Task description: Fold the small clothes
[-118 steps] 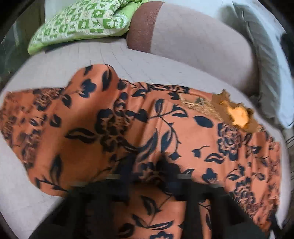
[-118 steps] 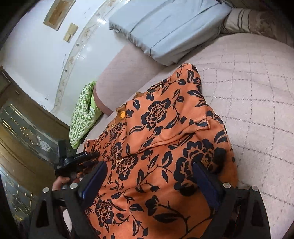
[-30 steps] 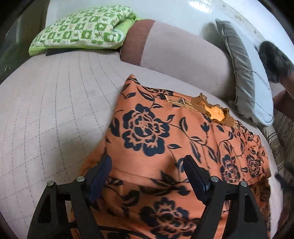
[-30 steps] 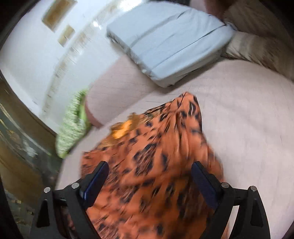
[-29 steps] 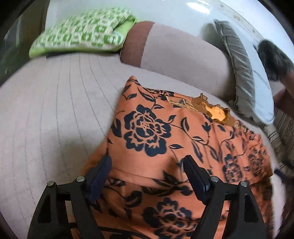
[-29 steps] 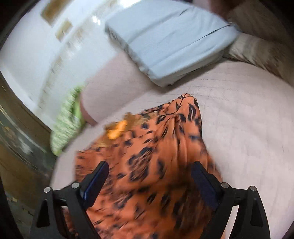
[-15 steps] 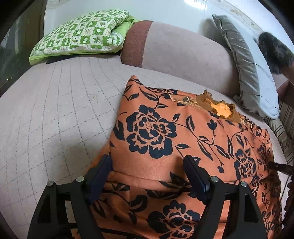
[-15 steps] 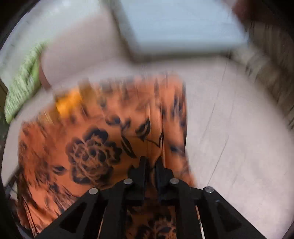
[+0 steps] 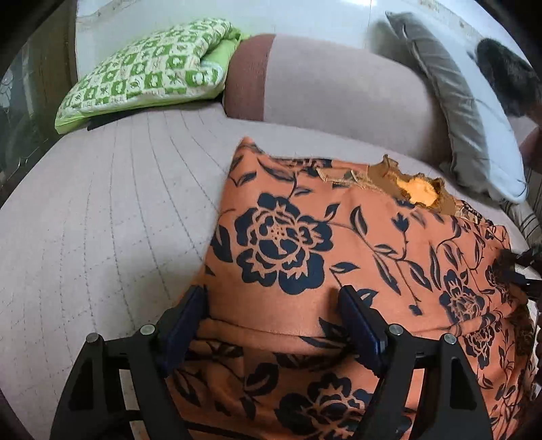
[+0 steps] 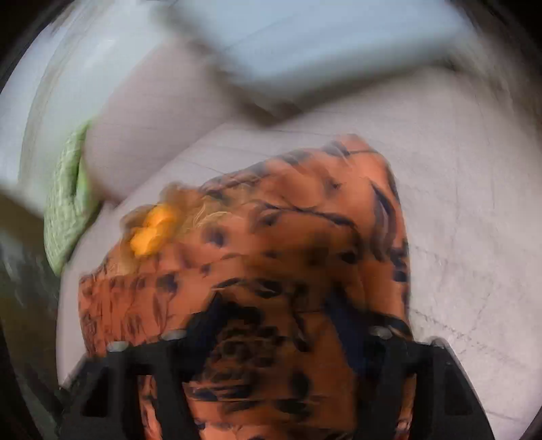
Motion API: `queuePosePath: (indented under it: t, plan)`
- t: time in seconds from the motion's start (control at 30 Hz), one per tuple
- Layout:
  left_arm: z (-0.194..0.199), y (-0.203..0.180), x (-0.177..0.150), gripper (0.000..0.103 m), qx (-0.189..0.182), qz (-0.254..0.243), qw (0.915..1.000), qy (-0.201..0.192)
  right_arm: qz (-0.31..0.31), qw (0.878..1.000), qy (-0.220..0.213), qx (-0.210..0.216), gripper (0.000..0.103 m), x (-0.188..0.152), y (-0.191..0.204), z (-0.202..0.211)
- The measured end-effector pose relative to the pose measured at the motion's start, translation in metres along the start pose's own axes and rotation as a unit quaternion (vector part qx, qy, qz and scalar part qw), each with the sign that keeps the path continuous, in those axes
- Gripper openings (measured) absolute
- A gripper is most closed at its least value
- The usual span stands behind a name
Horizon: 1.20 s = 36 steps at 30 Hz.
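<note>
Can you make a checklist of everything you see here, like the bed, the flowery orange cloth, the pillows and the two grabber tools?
Surface: quilted beige bed cover, bare on the near left.
Job's things: orange floral garment lies on the bed, its left side folded over; frilly neckline at the far edge.
Clutter: green checked pillow, beige bolster, grey pillow along the far side.
Grippers: left tool open, fingers straddling the garment's folded edge. Right tool over the garment; the picture is blurred, fingers look apart.
Cables: nothing seen.
Surroundings: pale wall behind the pillows; a dark furry thing at top right, unclear what.
</note>
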State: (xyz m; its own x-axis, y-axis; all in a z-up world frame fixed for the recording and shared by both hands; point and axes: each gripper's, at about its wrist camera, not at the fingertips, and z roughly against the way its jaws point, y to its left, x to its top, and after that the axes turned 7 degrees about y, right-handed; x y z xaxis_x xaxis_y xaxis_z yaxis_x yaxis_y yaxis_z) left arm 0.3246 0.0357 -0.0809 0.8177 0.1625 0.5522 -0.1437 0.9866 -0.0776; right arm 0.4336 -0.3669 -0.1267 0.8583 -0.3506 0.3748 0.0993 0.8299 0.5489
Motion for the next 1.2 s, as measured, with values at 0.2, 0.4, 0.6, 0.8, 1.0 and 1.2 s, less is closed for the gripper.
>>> queuePosePath:
  t: [0.2,0.4,0.6,0.8,1.0,1.2]
  plan:
    - [0.017,0.008,-0.006,0.081,-0.020,0.023,0.9995,-0.010,0.103,0.993,-0.046,-0.038,0.074,-0.057,0.041,0.088]
    - [0.126,0.035,-0.054,0.081,-0.041,0.032,0.9962,-0.069,0.190,0.969,-0.135,-0.080,0.074,-0.194,0.053,0.196]
    - [0.225,0.080,-0.153,0.093,-0.022,0.038,0.9910,-0.127,0.186,0.914,-0.328,-0.153,0.095,-0.300,0.037,0.330]
    - [0.189,0.106,-0.202,0.094,-0.040,0.100,0.9942,0.011,0.105,0.986,-0.082,-0.101,0.103,-0.281,-0.018,0.270]
    - [0.143,0.107,-0.223,0.093,-0.012,0.085,0.9883,0.126,0.002,0.999,0.016,-0.047,0.101,-0.278,-0.061,0.208]
    - [0.145,0.095,-0.232,0.011,0.000,0.040,0.9919,0.120,0.021,0.993,0.103,-0.047,0.013,-0.286,-0.061,0.161]
